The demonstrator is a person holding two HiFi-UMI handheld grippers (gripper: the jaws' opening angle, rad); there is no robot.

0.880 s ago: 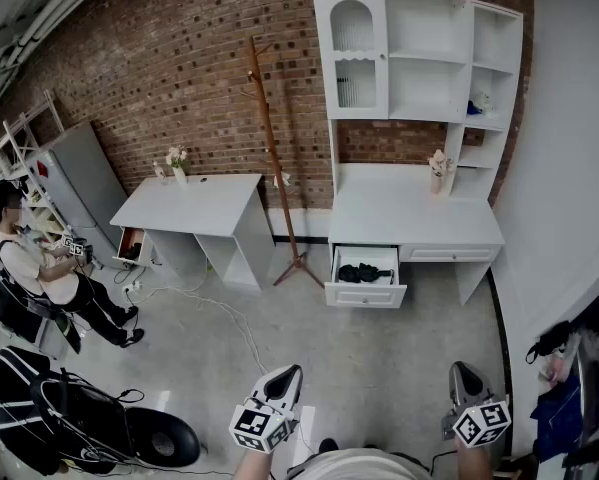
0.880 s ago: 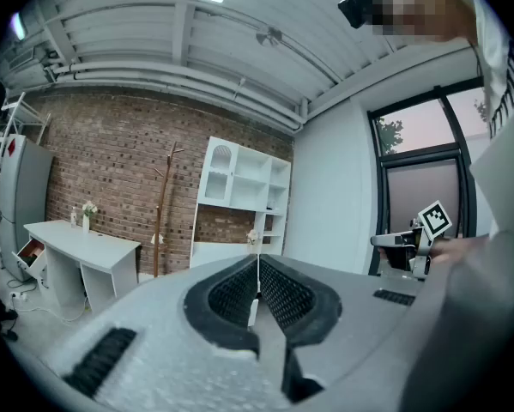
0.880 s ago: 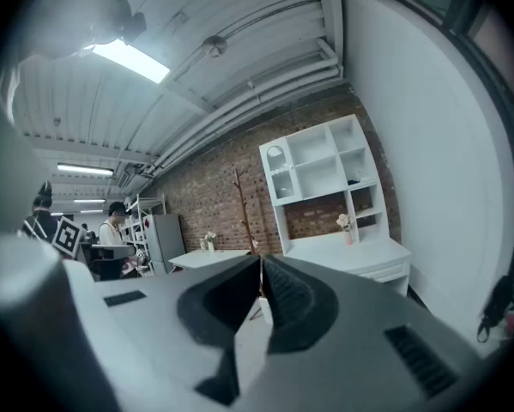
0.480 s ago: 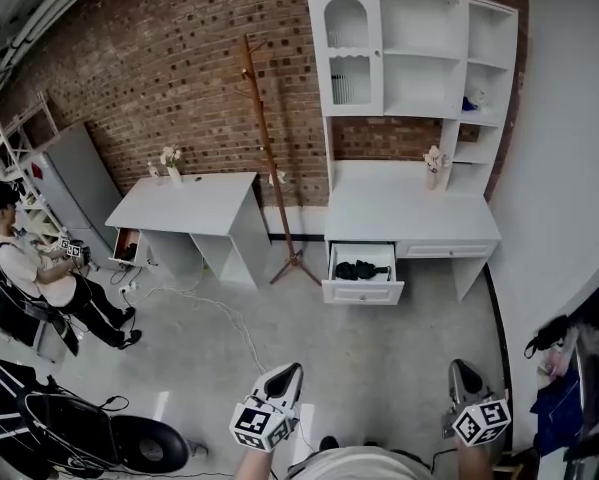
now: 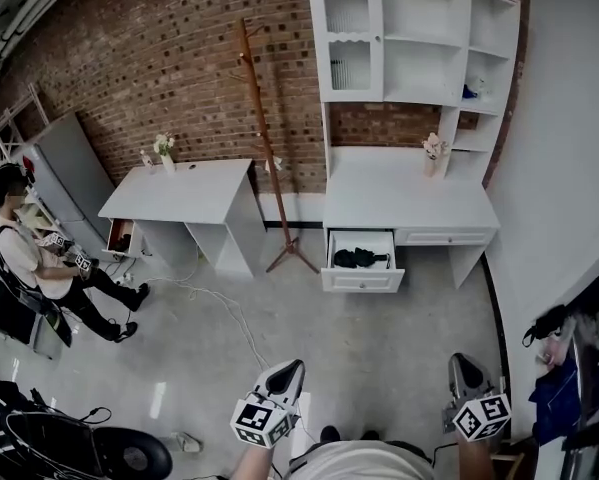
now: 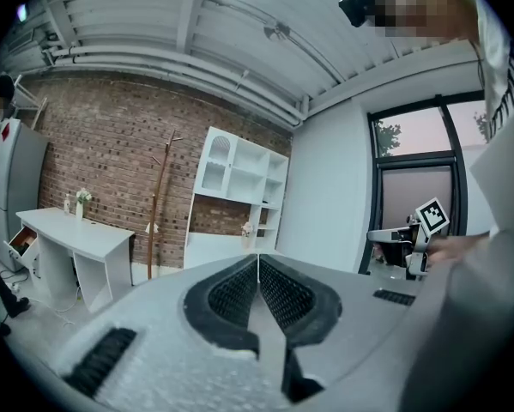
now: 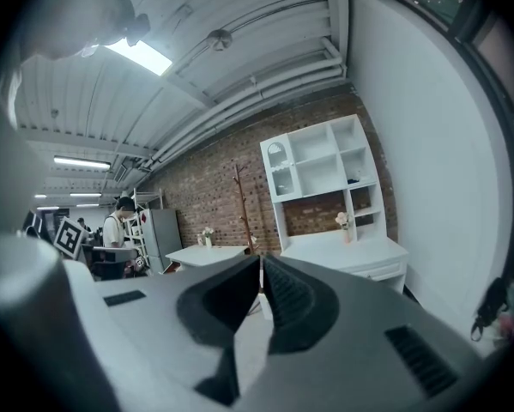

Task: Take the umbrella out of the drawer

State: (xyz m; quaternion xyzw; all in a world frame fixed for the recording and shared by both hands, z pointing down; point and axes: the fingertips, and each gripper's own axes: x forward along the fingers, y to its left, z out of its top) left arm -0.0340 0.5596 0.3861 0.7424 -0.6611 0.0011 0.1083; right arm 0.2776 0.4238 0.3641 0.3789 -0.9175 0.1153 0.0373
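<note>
A black folded umbrella [image 5: 357, 258] lies in the open drawer [image 5: 362, 280] of the white desk with a shelf unit [image 5: 409, 203], far across the floor in the head view. My left gripper [image 5: 285, 372] and right gripper [image 5: 463, 370] are held low at the bottom of that view, well short of the desk. The left gripper [image 6: 257, 257] has its jaws pressed together with nothing between them. The right gripper [image 7: 262, 261] also stands shut and empty. Both point roughly level toward the brick wall and the desk [image 7: 349, 250].
A wooden coat stand [image 5: 265, 138] rises left of the desk, beside a second white desk [image 5: 179, 193]. A person [image 5: 29, 268] sits at the far left by a grey cabinet [image 5: 67, 173]. A cable [image 5: 234, 318] trails over the floor. Dark gear [image 5: 79, 450] lies at bottom left.
The head view has shifted a little, so the desk and drawer sit slightly higher in it. Both grippers keep their place at the bottom and stay shut.
</note>
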